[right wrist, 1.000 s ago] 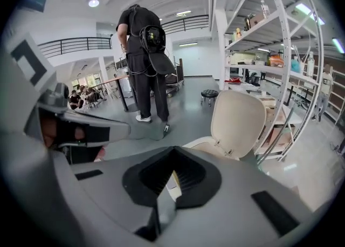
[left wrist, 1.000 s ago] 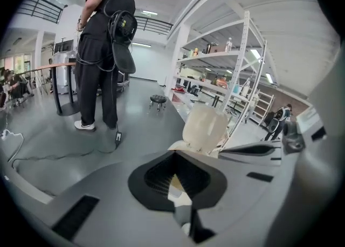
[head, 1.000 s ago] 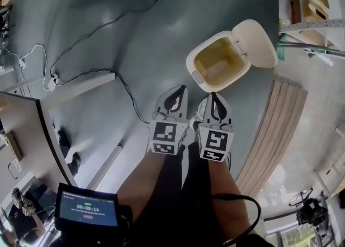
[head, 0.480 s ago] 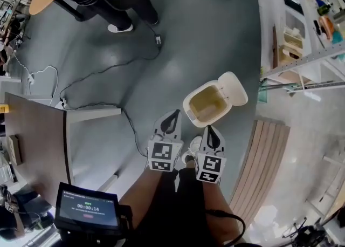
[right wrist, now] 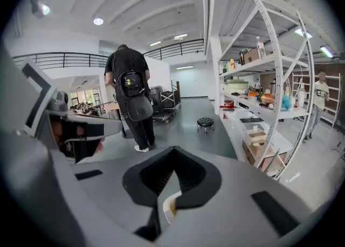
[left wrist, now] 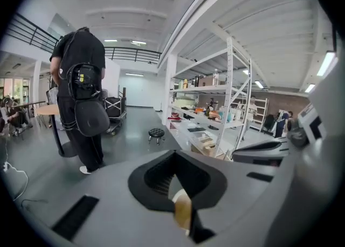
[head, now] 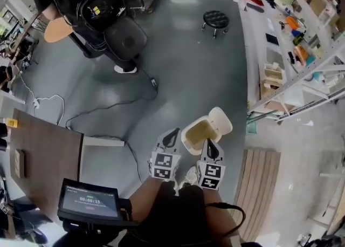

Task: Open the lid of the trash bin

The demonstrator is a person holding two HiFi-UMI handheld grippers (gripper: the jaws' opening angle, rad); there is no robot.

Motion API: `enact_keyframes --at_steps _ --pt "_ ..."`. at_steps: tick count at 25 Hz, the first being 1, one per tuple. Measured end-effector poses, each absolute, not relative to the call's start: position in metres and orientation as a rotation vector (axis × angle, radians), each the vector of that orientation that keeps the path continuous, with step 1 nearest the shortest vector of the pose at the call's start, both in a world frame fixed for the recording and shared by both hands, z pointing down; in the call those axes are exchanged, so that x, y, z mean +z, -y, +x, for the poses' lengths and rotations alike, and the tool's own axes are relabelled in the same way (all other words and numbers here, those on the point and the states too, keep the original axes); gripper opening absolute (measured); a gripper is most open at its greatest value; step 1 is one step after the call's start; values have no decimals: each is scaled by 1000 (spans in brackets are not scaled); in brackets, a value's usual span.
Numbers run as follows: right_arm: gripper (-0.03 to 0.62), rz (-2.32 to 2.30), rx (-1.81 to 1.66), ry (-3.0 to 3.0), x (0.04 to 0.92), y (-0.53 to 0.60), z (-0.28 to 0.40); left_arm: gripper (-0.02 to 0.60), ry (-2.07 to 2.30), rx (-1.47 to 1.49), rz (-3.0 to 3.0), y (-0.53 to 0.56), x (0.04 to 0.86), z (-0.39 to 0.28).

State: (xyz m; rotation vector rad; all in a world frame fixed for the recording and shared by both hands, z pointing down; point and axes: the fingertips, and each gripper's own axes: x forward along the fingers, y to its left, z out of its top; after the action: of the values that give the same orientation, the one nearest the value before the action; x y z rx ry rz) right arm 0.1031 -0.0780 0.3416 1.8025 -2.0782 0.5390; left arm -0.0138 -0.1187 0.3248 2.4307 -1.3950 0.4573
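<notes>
The cream trash bin (head: 197, 134) stands on the grey floor with its lid (head: 220, 120) swung open to the back right and its inside bare. My left gripper (head: 172, 132) is held just left of the bin, jaws shut on nothing. My right gripper (head: 211, 143) hovers at the bin's near edge, also shut and empty. In the left gripper view only a cream sliver of the bin (left wrist: 182, 212) shows past the left gripper (left wrist: 173, 159). The right gripper view shows the same sliver of bin (right wrist: 168, 206) below the right gripper (right wrist: 173, 153).
A person in black with a backpack (head: 125, 38) stands at the far left by a chair. A black stool (head: 215, 19) is further back. Shelving (head: 291, 41) lines the right side, wooden planks (head: 259, 186) lie near right, a cable (head: 108, 108) crosses the floor, and a table (head: 38, 154) is at left.
The head view has pulled up and back, so the bin looks smaller and more of the room shows. Both grippers stay shut side by side; the lid stays open.
</notes>
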Motion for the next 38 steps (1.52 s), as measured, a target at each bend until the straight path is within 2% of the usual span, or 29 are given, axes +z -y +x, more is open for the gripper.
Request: enact_keyframes --at_steps 6,15,29,38 --pt "-2 1834 360 2152 280 94 95 -2 1419 386 2548 128 265 -22" --pt "-1 1930 356 2181 241 89 68 -2 1387 360 2604 113 247 -41" --pt "0 1834 221 2273 226 42 68 -2 1471 355 2601 72 223 -54" --pt "-2 1747 200 2340 229 -29 91 -2 1557 371 2552 -2 227 -31"
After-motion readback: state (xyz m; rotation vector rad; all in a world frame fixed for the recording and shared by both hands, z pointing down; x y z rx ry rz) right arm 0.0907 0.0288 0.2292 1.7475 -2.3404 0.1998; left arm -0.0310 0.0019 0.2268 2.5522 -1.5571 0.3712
